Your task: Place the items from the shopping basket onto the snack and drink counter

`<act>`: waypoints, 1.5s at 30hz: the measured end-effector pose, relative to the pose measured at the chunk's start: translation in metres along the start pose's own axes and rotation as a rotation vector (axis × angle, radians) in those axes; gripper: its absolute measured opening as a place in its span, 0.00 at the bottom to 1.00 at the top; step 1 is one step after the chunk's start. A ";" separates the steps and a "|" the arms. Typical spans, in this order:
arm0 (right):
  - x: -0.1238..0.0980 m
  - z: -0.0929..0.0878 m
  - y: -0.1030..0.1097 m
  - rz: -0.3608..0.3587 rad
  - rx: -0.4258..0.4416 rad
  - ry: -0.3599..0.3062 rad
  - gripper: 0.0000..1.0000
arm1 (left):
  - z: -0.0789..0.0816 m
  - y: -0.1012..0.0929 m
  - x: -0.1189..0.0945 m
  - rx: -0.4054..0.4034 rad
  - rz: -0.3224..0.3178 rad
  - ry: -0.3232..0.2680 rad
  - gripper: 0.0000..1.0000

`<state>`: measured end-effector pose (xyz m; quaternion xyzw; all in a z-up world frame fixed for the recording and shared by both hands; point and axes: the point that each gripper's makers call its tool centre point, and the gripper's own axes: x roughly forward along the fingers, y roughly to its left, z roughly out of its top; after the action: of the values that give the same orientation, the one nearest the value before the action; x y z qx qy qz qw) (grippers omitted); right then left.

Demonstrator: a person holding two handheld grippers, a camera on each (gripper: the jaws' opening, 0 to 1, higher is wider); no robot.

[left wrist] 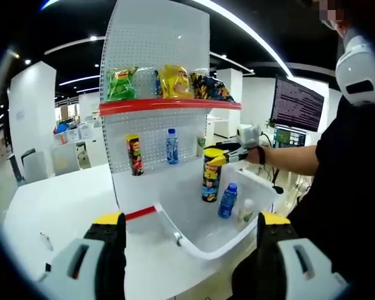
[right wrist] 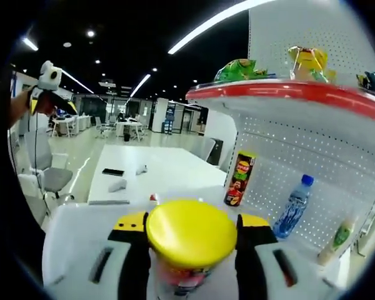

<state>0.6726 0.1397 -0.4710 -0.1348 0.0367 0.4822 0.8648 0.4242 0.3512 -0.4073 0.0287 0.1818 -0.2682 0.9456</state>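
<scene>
We hold right tongs [right wrist: 190, 250] clamped on can [right wrist: 190, 240] | left tongs [left wrist: 187, 250] apart | bottle [left wrist: 227, 200] remains in basket [left wrist: 200, 247] | rack [left wrist: 156, 169] holds a can, a bottle.

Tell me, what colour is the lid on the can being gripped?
Yellow: the can's lid shows best in the right gripper view, held by the right gripper.

white counter [left wrist: 56, 206] with basket [left wrist: 200, 247]
</scene>
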 end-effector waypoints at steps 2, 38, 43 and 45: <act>0.001 0.014 0.000 0.005 -0.006 -0.016 0.52 | -0.001 0.000 -0.002 -0.003 0.001 -0.004 0.86; 0.154 0.109 -0.045 0.087 -0.011 -0.145 0.51 | -0.017 0.036 -0.028 -0.071 0.120 0.014 0.85; 0.181 0.103 -0.049 0.096 -0.006 -0.147 0.51 | -0.018 0.041 -0.029 -0.077 0.134 0.024 0.86; 0.188 0.101 -0.050 0.097 -0.008 -0.147 0.51 | -0.017 0.044 -0.028 -0.080 0.138 0.028 0.86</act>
<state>0.8080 0.2974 -0.4008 -0.1005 -0.0223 0.5324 0.8402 0.4188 0.4054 -0.4150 0.0073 0.2032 -0.1948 0.9595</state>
